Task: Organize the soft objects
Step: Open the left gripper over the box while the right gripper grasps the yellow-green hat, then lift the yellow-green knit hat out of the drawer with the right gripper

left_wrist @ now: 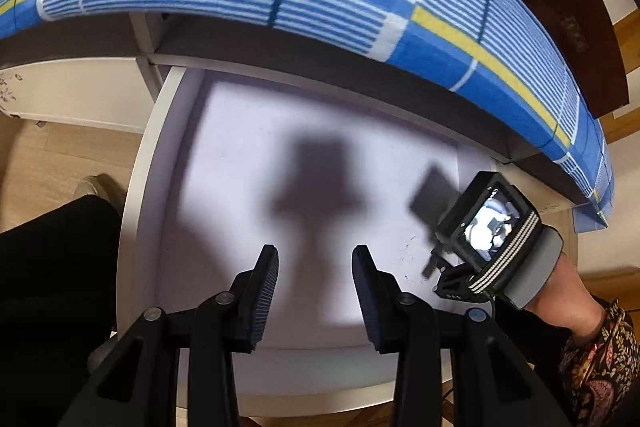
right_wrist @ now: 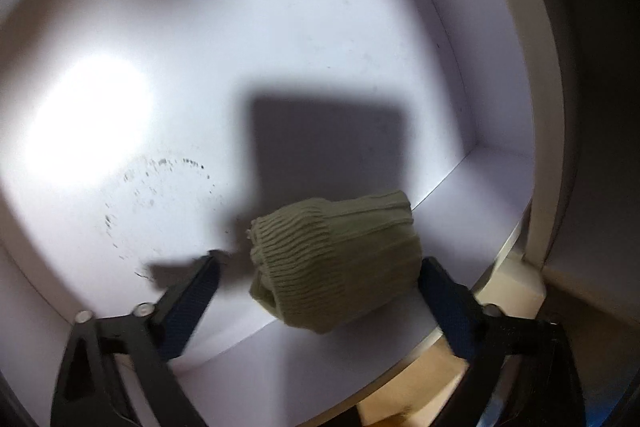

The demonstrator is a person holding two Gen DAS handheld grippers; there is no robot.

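Right wrist view alone shows rolled olive-green knit sock (right_wrist: pixel 340 263) between wide-spread right gripper (right_wrist: pixel 320 281) fingers, seemingly released, over white drawer (right_wrist: pixel 472 171). Left gripper (left_wrist: pixel 316 291), angled downward, narrowly parted, empty.

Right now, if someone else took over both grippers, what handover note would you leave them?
Left gripper: nothing between its fingers, hovering over the open white drawer.
Right gripper: jaws wide, olive-green knitted sock roll between them near the drawer's corner; left pad clear, right pad too close to tell.
Done: the sock roll has reached the drawer.
Left: back the right gripper away; no other soft items are in view here.
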